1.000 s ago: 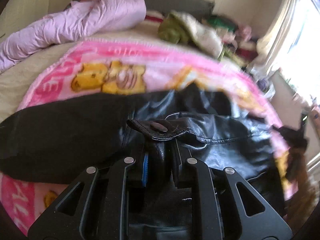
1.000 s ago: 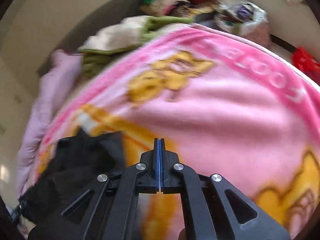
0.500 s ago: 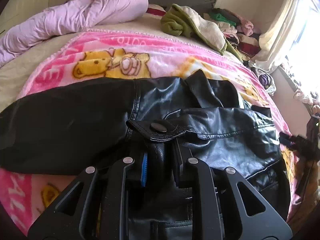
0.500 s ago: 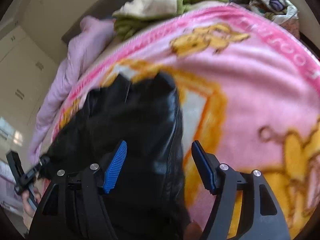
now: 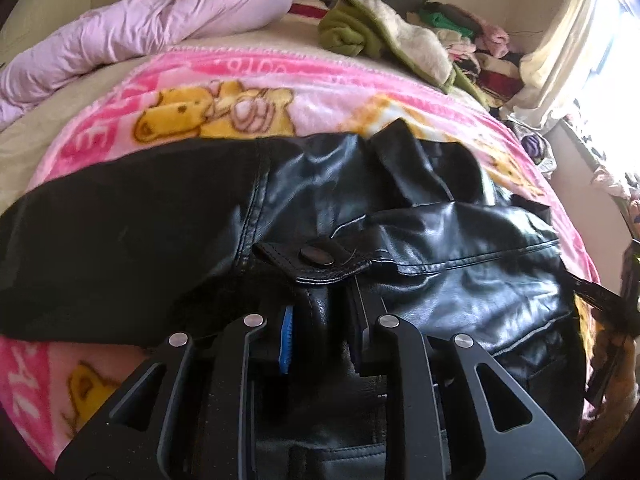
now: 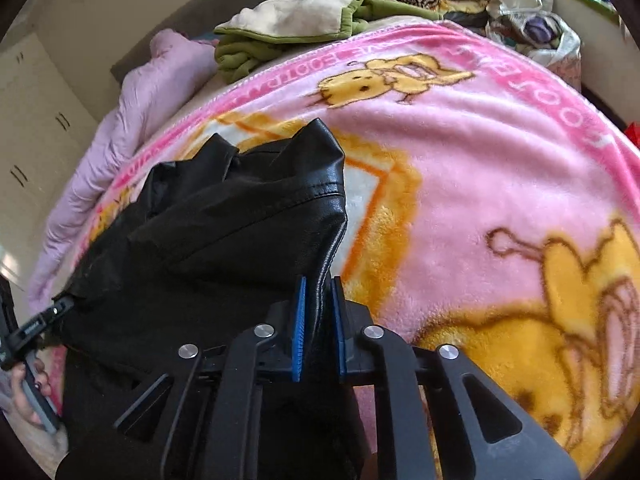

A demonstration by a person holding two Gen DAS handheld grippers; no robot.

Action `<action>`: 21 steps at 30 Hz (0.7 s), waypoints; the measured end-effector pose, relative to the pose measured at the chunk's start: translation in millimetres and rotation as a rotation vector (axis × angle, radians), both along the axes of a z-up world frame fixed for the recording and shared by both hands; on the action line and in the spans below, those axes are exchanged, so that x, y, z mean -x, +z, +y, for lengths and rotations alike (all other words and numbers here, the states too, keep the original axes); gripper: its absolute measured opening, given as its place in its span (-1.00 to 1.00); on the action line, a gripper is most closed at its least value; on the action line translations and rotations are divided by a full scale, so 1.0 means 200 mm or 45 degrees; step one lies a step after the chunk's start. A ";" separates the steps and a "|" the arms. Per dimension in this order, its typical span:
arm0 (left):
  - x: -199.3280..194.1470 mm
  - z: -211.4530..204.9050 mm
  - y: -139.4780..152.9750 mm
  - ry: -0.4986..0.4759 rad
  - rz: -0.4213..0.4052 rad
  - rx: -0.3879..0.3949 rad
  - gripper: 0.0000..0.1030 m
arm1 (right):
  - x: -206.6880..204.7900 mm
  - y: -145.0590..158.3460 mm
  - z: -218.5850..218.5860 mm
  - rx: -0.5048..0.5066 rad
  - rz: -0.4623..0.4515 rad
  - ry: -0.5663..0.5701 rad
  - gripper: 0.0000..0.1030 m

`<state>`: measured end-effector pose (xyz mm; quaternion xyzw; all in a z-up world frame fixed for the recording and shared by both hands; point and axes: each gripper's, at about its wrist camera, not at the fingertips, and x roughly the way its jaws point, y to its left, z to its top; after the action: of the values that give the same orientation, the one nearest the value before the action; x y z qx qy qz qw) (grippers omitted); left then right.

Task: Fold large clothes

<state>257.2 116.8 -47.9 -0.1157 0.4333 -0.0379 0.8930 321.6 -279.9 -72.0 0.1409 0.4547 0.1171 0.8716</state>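
Black leather jacket [image 5: 420, 248] spread across pink cartoon blanket [image 5: 320, 92] on bed, one sleeve [image 5: 120, 232] stretched far left. Left gripper [image 5: 324, 336] clenched on a fold of leather just below a snap-button tab [image 5: 316, 258]; blue pad visible on one finger [image 5: 286, 336], the other buried in the fold. Right gripper [image 6: 318, 324] pinching a stitched edge of jacket [image 6: 224, 248] between two blue pads [image 6: 298, 328], edge rising to a peaked corner ahead of the fingertips.

Only from left wrist: snap tab, long sleeve, glossy front panels, bright window with pale curtain [image 5: 560, 40] at right, dark shape at right edge, possibly the other gripper, too blurred to confirm. Only from right wrist: wide bare stretch of blanket to the right of jacket, white cupboard doors [image 6: 36, 120] at left, and at lower left a hand [image 6: 28, 392] wrapped around a gripper handle near the jacket's far corner.

Lettering along blanket border in both views, reversed or upside down; not legible with confidence. Yellow bear figures printed on pink field.

Around: lilac quilt [image 5: 152, 24] bunched at head of bed, green-and-cream fleece [image 5: 372, 32] beside it, heap of mixed clothes [image 5: 472, 44] by the wall, plastic bag [image 6: 548, 36] past blanket's far edge. Own gripper frames blocking the lower part of each view, hiding the jacket's near hem.
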 end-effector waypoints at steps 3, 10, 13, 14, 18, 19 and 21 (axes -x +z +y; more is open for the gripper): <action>0.01 0.00 0.00 -0.007 -0.008 -0.016 -0.71 | 0.06 0.09 -0.02 0.006 -0.052 -0.017 -0.57; 0.00 0.00 0.01 -0.001 0.008 -0.029 -0.59 | 0.23 0.31 -0.12 0.028 -0.167 -0.052 0.11; 0.01 0.01 0.02 0.012 0.019 -0.029 -0.53 | 0.29 0.40 -0.17 0.031 -0.208 -0.074 0.23; 0.01 0.01 0.03 0.015 0.018 -0.029 -0.51 | 0.30 0.43 -0.18 0.042 -0.217 -0.081 0.27; 0.03 0.01 0.06 0.021 0.020 -0.036 -0.47 | 0.35 0.49 -0.21 0.036 -0.269 -0.090 0.33; 0.04 0.01 0.06 0.024 0.021 -0.040 -0.43 | 0.36 0.50 -0.20 0.027 -0.274 -0.087 0.34; 0.05 0.00 0.08 0.025 0.016 -0.047 -0.37 | 0.38 0.52 -0.18 0.021 -0.286 -0.071 0.34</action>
<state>247.2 117.5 -31.4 -0.1036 0.4383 -0.0204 0.8926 245.5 -315.5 31.2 0.1323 0.3511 0.1042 0.9211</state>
